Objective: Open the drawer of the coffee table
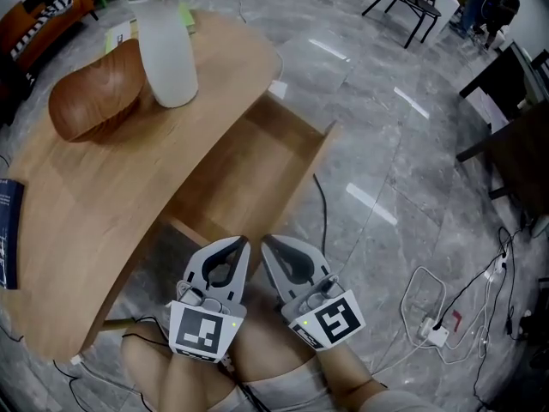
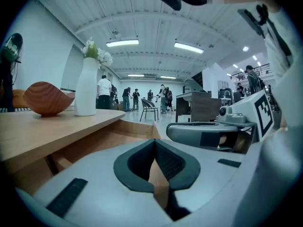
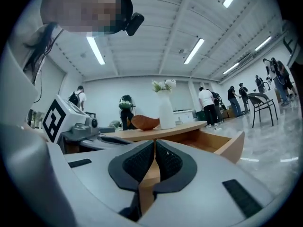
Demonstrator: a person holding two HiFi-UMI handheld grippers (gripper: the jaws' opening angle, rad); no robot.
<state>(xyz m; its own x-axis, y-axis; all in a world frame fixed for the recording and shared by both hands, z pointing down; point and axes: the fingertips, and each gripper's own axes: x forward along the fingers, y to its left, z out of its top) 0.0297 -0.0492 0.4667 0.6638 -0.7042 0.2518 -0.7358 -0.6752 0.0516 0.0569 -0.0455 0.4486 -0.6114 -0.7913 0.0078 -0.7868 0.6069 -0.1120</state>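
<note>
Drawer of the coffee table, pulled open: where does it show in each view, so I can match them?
Head view: light wooden drawer at centre, sticking out from under the wooden tabletop.
Left gripper view: drawer left of centre, under the tabletop edge.
Right gripper view: drawer right of centre.
Shared landmark: tall white vase on the tabletop.

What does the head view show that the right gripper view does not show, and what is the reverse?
Only the head view: a blue book at the left edge of the table, and a white power strip on the floor. Only the right gripper view: people standing in the background and ceiling lights. Both: the open drawer, the white vase, the wooden bowl and the left gripper.
</note>
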